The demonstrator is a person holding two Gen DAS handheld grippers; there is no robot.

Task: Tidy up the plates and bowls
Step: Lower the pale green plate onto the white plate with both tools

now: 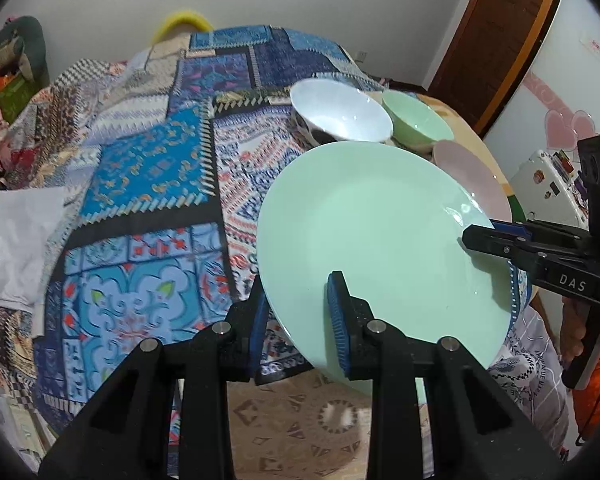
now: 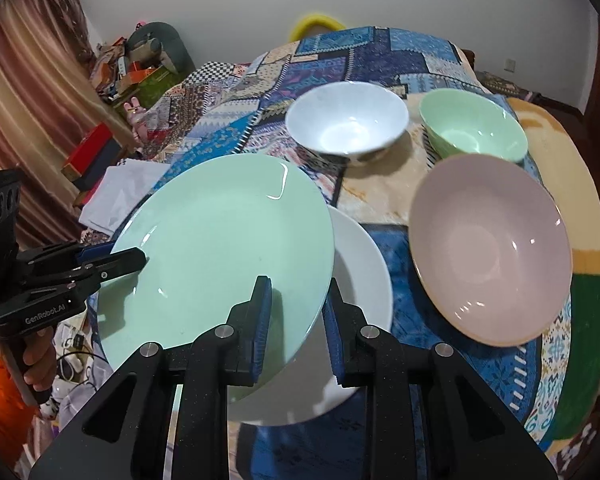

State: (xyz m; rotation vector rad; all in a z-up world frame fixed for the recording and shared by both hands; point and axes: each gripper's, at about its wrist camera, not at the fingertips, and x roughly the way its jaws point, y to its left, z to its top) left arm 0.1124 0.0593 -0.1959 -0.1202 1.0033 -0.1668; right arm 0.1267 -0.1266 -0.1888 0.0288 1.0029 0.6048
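A mint green plate (image 1: 376,232) (image 2: 224,248) is held tilted above the table by both grippers. My left gripper (image 1: 300,312) is shut on its near rim; it shows at the left of the right wrist view (image 2: 112,260). My right gripper (image 2: 298,320) straddles the opposite rim, one finger above, one below; it shows at the right of the left wrist view (image 1: 484,236). Under the green plate lies a white plate (image 2: 360,264). A pink plate (image 2: 492,248) (image 1: 476,176), a white bowl (image 2: 346,120) (image 1: 340,112) and a green bowl (image 2: 472,128) (image 1: 416,118) stand behind.
The round table is covered with a blue patchwork cloth (image 1: 140,168) (image 2: 380,52). White folded paper (image 1: 16,240) lies at its left edge. A fridge (image 1: 548,188) and a door (image 1: 496,36) stand to the right. Clutter and boxes (image 2: 132,68) sit by the curtain.
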